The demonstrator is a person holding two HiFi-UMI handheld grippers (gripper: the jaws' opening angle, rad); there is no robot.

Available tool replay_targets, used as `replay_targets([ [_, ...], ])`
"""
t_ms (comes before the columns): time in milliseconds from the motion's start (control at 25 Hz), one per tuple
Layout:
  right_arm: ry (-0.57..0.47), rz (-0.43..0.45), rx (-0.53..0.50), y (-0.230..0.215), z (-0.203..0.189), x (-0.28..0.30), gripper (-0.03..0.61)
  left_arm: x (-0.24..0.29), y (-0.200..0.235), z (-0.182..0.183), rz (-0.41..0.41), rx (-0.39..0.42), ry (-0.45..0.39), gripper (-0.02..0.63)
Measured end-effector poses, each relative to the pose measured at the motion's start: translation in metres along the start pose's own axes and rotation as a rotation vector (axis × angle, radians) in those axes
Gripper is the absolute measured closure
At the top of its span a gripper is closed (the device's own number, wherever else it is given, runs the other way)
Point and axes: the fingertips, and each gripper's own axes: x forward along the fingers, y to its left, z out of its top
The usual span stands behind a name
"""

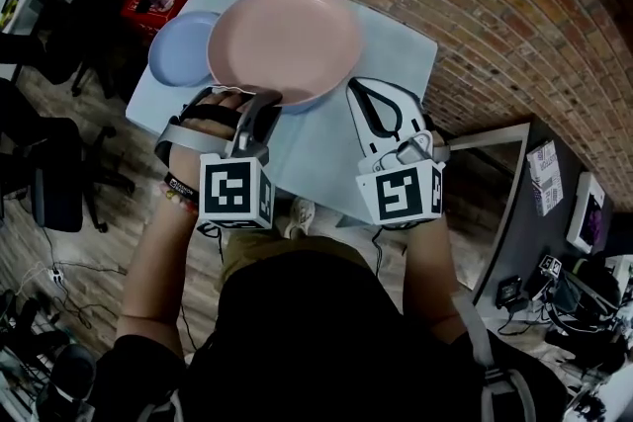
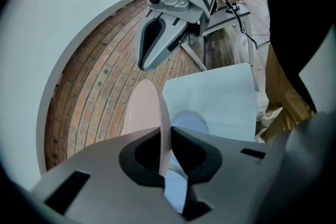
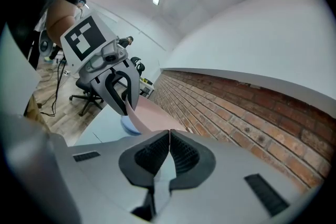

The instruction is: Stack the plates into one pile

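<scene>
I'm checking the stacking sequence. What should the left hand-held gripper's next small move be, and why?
Probably shift the pink plate toward the blue plate until centred over it. The left hand-held gripper grips the pink rim, and the pink plate overlaps only one edge of the blue one, so releasing here would likely leave a lopsided pile.

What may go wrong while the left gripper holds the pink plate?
The left gripper pinches the wide pink plate at one rim spot only, so it may tilt or slip. The plate overlaps only part of the blue plate; set down here, it might sit crooked.
</scene>
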Motion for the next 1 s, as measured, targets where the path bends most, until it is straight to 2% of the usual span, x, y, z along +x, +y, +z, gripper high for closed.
replay_targets([
  [240,0.048,0.004,0.002,0.003,-0.023,0.002,0.545,0.035,-0.033,-0.008,-0.082,-0.023,0.004,0.566],
  [440,0.081,0.041,0.007,0.018,-0.036,0.012,0.545,0.061,-0.065,-0.019,-0.163,-0.035,0.018,0.558],
  [720,0.088,0.103,0.016,0.042,-0.043,0.030,0.545,0.080,-0.101,-0.043,-0.254,-0.086,0.049,0.555],
  [1000,0.115,0.119,0.032,0.046,-0.052,0.045,0.545,0.096,-0.132,-0.058,-0.334,-0.102,0.059,0.544],
])
